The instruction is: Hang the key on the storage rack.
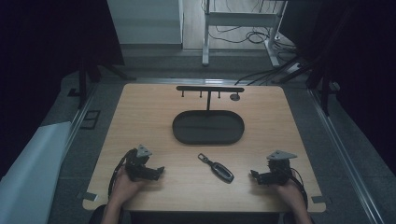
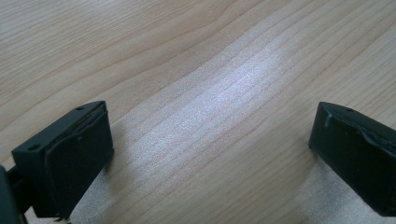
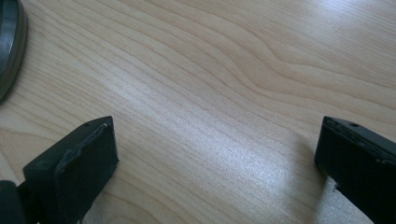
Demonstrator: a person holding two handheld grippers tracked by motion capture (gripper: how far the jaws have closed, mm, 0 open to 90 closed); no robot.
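Note:
A black car key fob (image 1: 218, 169) with a small ring lies on the wooden table (image 1: 140, 121), between my two grippers and touching neither. Left of it, my left gripper (image 1: 158, 171) rests low over the table in a hand. Its fingers (image 2: 70, 158) stand wide apart over bare wood, so the left gripper (image 2: 210, 140) is open with nothing in it. To the right of the fob, my right gripper (image 1: 255, 175) is also hand-held and points at the fob. The right gripper (image 3: 215, 149) is open over bare wood.
A black oval tray (image 1: 181, 131) sits at the table's middle, beyond the fob. Behind it stands a black T-shaped hook rack (image 1: 210, 88) with several small hooks. A dark rounded edge (image 3: 10, 42) shows at the right gripper view's top left; I cannot tell which object it is.

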